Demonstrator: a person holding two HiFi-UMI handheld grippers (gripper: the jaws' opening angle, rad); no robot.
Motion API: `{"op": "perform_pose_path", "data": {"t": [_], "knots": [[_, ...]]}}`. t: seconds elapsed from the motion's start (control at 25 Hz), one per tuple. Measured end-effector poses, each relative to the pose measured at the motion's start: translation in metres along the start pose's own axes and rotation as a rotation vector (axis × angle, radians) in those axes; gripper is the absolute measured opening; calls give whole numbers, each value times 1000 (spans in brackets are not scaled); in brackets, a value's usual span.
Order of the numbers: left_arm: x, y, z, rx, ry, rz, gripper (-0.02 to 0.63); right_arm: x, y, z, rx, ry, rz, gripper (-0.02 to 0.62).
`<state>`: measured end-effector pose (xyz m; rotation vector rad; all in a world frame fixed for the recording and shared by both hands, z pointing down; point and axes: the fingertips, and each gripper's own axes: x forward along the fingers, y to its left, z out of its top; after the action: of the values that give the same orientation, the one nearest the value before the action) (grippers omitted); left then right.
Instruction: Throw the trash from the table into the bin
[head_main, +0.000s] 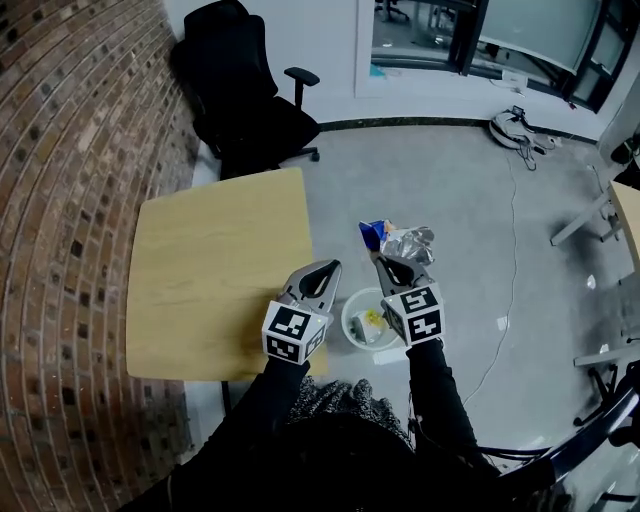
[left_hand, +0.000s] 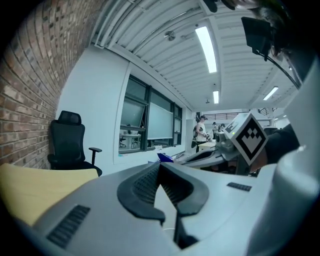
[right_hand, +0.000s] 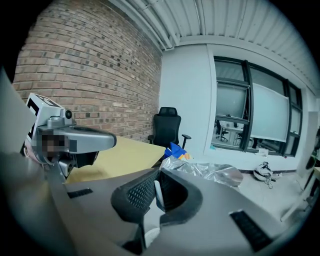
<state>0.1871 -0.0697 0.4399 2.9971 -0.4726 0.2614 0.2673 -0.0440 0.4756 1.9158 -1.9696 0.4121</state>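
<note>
Your right gripper (head_main: 385, 262) has its jaws pinched on a crumpled silver wrapper (head_main: 410, 242) with a blue end. In the head view it sits just right of centre, off the table's right edge and over the grey floor. The white bin (head_main: 346, 318) stands on the floor directly below the wrapper in the frame. It lies between your two grippers, and some yellow and pale scraps lie inside it.

In the right gripper view the wrapper (right_hand: 212, 172) bunches up past the tips of the right gripper (right_hand: 159, 175), its blue end towards the black chair (right_hand: 167, 127).

Your left gripper (head_main: 328, 270) is just left of the bin, over the lower right corner of the wooden table (head_main: 215, 270). Its own view shows the jaws (left_hand: 160, 167) pressed together at the tips with nothing between them.

A brick wall (head_main: 70, 200) fills the left of the head view.
</note>
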Motion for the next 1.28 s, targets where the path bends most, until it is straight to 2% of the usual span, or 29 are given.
{"op": "perform_pose_path", "data": {"t": [0.16,0.48,0.8,1.0,1.28], "knots": [[23,-6,4,-1,-4,-44,5,-1,-19,-4,24,11,-29,11],[71,-6,26,-11,-40,-143,5,-3,-53,1,-8,61,-111,11],[107,-14,7,-52,-5,-171,6,-2,-73,-22,27,93,-113,11],[131,-23,-7,-54,36,-115,6,-1,-99,-42,45,98,-67,12],[154,-37,-25,-68,78,33,6,9,-120,-66,-9,116,109,11]]}}
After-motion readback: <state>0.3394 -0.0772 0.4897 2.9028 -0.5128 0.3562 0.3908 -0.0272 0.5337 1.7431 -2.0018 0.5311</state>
